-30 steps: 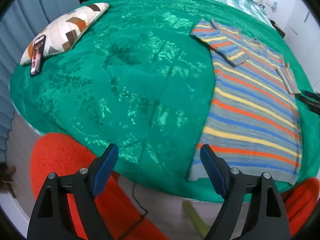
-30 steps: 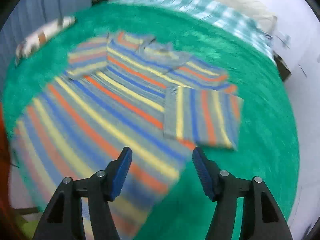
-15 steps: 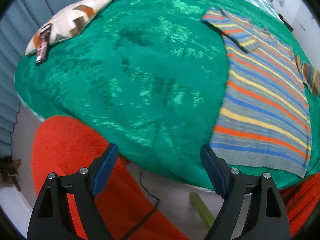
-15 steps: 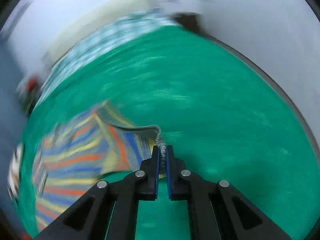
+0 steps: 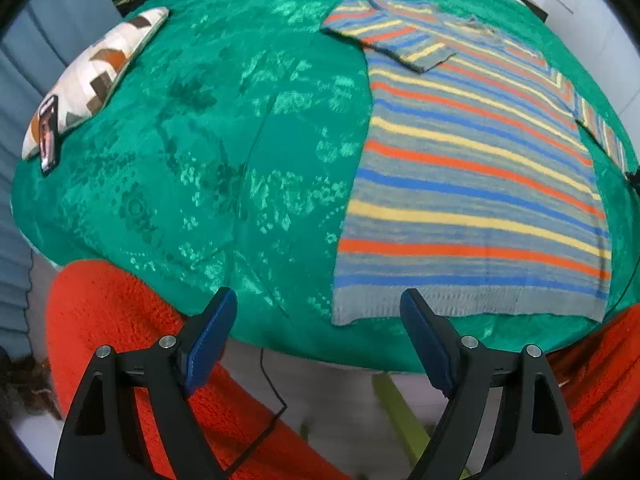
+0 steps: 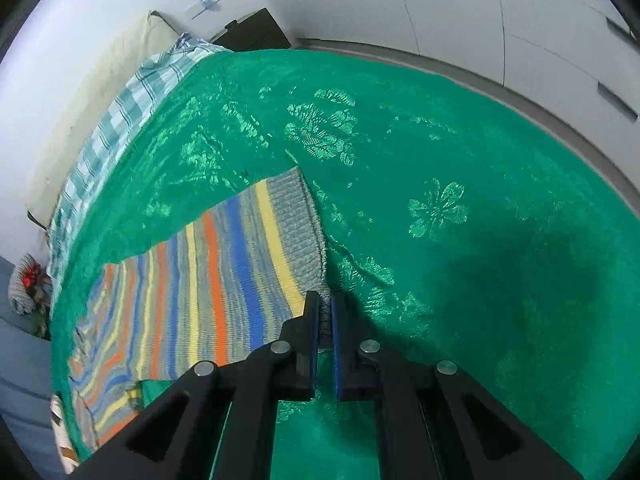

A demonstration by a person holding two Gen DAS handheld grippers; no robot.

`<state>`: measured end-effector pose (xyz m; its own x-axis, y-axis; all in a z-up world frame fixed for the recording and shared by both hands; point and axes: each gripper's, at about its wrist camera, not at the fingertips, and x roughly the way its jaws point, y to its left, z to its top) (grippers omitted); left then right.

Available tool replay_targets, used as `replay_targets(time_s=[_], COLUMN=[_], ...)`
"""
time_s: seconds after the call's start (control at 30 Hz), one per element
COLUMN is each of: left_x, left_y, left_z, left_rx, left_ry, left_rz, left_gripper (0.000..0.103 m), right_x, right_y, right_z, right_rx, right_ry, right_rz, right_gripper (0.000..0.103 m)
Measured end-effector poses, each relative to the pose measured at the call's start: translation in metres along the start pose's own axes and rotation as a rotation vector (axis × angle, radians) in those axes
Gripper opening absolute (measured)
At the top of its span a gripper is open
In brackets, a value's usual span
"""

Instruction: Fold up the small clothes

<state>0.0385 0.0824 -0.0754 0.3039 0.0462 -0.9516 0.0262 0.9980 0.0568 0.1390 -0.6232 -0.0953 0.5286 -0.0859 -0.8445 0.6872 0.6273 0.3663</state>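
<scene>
A striped knit sweater [image 5: 472, 168] in grey, blue, orange and yellow lies flat on the green bedspread [image 5: 224, 152]. Its left sleeve [image 5: 392, 36] is folded in over the chest. My left gripper [image 5: 316, 332] is open and empty, hovering off the bed's near edge just left of the sweater's hem. My right gripper [image 6: 325, 312] is shut on the grey cuff of the right sleeve [image 6: 240, 256], which lies stretched out on the bedspread [image 6: 460, 184].
A patterned pillow [image 5: 100, 68] with a phone [image 5: 48, 136] on it lies at the bed's left edge. An orange rug [image 5: 132, 340] and a black cable [image 5: 272, 396] lie on the floor below. A checked sheet [image 6: 120, 120] and white cupboards [image 6: 520, 20] border the bed.
My right gripper has closed on the sleeve cuff and pulled the sleeve out sideways from the body. My left gripper has shifted right toward the sweater's hem, still open.
</scene>
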Motion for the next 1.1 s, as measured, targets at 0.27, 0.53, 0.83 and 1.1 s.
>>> replay_targets(time_s=[0.27, 0.53, 0.83, 1.1], left_x=[-0.013, -0.061, 0.077, 0.105], left_y=[0.004, -0.041, -0.168, -0.129], left_z=[0.03, 0.138, 0.188, 0.24], left_rx=[0.104, 0.266, 0.841, 0.548], left_ry=[-0.096, -0.398, -0.275, -0.184], left_rz=[0.088, -0.074, 0.133, 0.015], left_gripper=[0.085, 0.094, 0.074, 0.003], right_x=[0.006, -0.024, -0.145, -0.178], right_y=[0.039, 0.013, 0.012, 0.034], right_z=[-0.029, -0.039, -0.126, -0.185], right_rx=[-0.387, -0.301, -0.404, -0.437], right_ry=[-0.075, -0.102, -0.178, -0.315], right_rz=[-0.237, -0.137, 0.11, 0.153], right_gripper=[0.005, 0.072, 0.075, 0.075])
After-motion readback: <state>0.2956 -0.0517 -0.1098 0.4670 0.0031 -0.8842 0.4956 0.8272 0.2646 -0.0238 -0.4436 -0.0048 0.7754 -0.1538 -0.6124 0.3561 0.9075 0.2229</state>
